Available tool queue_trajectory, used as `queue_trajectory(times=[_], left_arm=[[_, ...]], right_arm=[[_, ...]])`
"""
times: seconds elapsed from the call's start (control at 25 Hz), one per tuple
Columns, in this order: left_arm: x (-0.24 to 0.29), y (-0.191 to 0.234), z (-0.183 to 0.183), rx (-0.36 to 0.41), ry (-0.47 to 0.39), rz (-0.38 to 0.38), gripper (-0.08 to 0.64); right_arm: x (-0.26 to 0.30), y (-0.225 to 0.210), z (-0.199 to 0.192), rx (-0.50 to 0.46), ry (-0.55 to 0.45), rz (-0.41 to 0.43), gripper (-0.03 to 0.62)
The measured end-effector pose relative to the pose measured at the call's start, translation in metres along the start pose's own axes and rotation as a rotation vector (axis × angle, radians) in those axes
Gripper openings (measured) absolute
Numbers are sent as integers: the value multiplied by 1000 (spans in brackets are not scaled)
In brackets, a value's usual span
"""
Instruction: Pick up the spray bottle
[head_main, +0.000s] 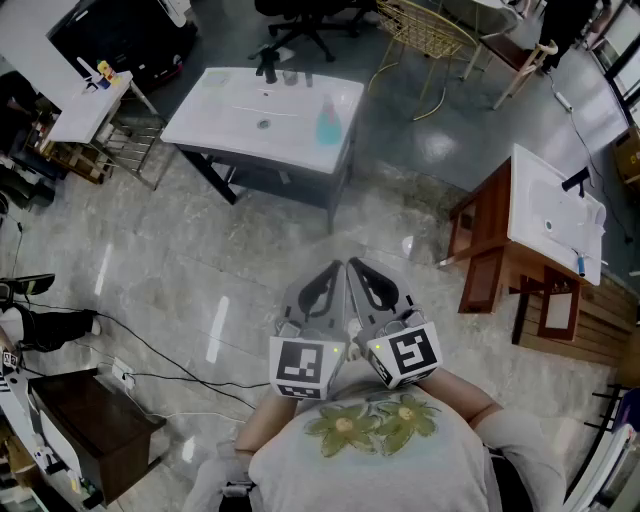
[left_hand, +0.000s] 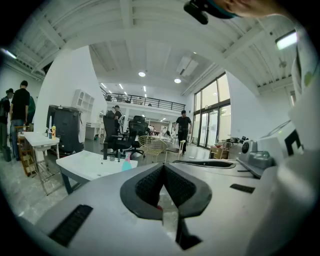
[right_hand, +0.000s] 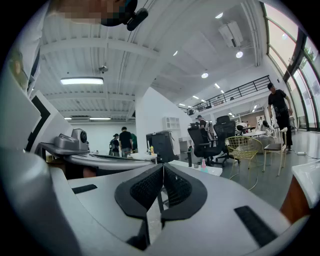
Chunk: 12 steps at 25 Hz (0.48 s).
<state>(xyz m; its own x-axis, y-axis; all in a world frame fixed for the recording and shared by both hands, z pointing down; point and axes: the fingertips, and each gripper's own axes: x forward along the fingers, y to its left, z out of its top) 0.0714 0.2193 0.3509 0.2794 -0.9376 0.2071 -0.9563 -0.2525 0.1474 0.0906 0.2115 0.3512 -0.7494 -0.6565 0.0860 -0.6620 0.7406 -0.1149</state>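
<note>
A teal spray bottle (head_main: 328, 122) stands upright near the right end of a white washbasin counter (head_main: 230, 125), across the floor from me. The left gripper view shows the spray bottle (left_hand: 127, 162) small and far off above the jaws, and in the right gripper view the spray bottle (right_hand: 203, 165) is also distant. My left gripper (head_main: 333, 272) and right gripper (head_main: 355, 270) are held side by side close to my chest, pointing at the counter. Both are shut with nothing between the pads, seen at the left gripper (left_hand: 163, 167) and the right gripper (right_hand: 162, 166).
A black faucet (head_main: 267, 66) sits at the counter's back. A wooden washstand (head_main: 500, 250) with a white basin stands at right. A gold wire chair (head_main: 425, 35) and an office chair (head_main: 300, 30) lie beyond. Cables (head_main: 150, 350) and a dark box (head_main: 95, 425) are on the floor at left. People stand far off.
</note>
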Motion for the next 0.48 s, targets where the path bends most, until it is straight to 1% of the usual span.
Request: queue_trajectory(times=[0.12, 0.32, 0.48], left_arm=[[3, -4, 2, 0, 10, -6, 9], [8, -8, 1, -10, 17, 3, 9], [11, -12, 4, 3, 16, -5, 9]], right_arm=[[-2, -4, 2, -2, 16, -11, 23], [-3, -13, 1, -5, 8, -33, 23], [-5, -17, 3, 1, -4, -38, 23]])
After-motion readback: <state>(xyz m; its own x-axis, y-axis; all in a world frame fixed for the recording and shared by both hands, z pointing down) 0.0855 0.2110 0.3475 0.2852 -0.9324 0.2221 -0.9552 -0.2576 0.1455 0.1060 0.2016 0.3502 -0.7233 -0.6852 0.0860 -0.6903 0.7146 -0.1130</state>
